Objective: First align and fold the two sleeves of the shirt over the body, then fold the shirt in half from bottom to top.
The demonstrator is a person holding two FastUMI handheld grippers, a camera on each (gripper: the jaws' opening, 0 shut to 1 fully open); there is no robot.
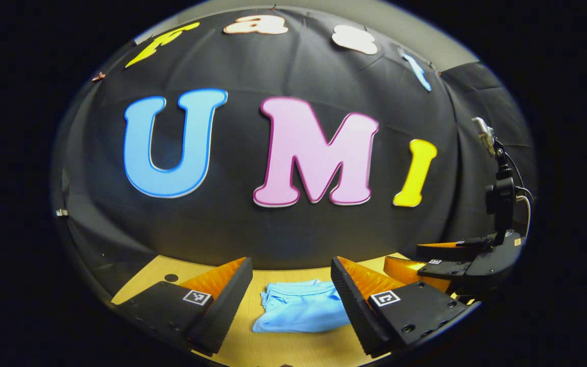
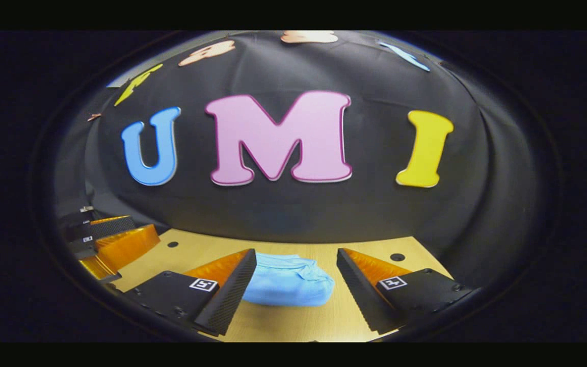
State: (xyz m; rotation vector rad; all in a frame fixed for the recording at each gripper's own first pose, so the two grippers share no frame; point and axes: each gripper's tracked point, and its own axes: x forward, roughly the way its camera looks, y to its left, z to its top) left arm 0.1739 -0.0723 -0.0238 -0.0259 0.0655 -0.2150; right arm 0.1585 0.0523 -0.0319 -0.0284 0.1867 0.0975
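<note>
A light blue shirt (image 1: 301,307) lies folded into a small bundle on the wooden table (image 1: 283,346). In the left gripper view it rests between and beyond the fingers of my left gripper (image 1: 291,298), which stands open above the table with nothing held. The right gripper view has the same shirt (image 2: 289,286) ahead of my right gripper (image 2: 296,288), also open and empty, its left finger covering the bundle's left edge. Off to the right in the left gripper view is the right gripper (image 1: 428,265), and at the left edge of the right gripper view is the left gripper (image 2: 107,239).
The black cloth wall stands close behind the table's far edge. Small round holes (image 2: 397,257) mark the tabletop near its back corners. A black camera mount with cables (image 1: 500,193) rises above the right gripper in the left gripper view.
</note>
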